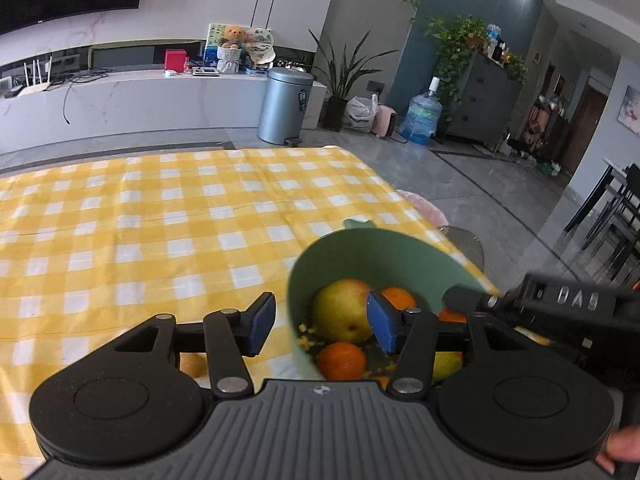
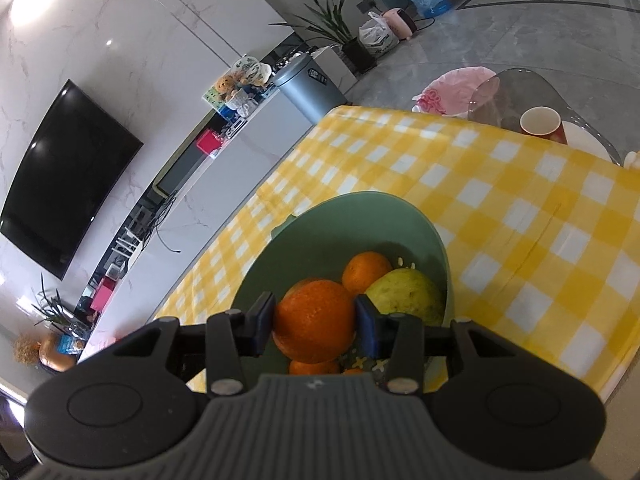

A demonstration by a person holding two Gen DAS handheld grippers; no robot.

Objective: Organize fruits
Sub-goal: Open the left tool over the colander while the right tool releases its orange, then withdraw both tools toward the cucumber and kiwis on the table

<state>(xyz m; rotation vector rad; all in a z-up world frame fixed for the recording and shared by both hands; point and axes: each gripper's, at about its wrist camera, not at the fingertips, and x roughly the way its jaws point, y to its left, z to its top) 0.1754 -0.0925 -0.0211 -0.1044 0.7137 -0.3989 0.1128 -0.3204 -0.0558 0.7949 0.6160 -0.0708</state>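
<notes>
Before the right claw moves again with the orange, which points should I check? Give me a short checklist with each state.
1. Right claw closed on the orange: ok.
2. Orange over the green bowl: ok.
3. Room in the bowl beside the pear: cannot tell.
4. Left claw open and empty: ok.
5. Left claw away from the bowl rim: not ok, one finger is over the bowl.
6. Bowl flat on the tablecloth: cannot tell.

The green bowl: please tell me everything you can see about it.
The green bowl is a smooth, matte, pale green basin, plastic by its look, with a small tab at its far rim. It stands on the yellow checked cloth near the table's edge. Inside lie oranges and a yellow-green pear. The right gripper holds an orange over it; the left gripper straddles its near rim.
</notes>
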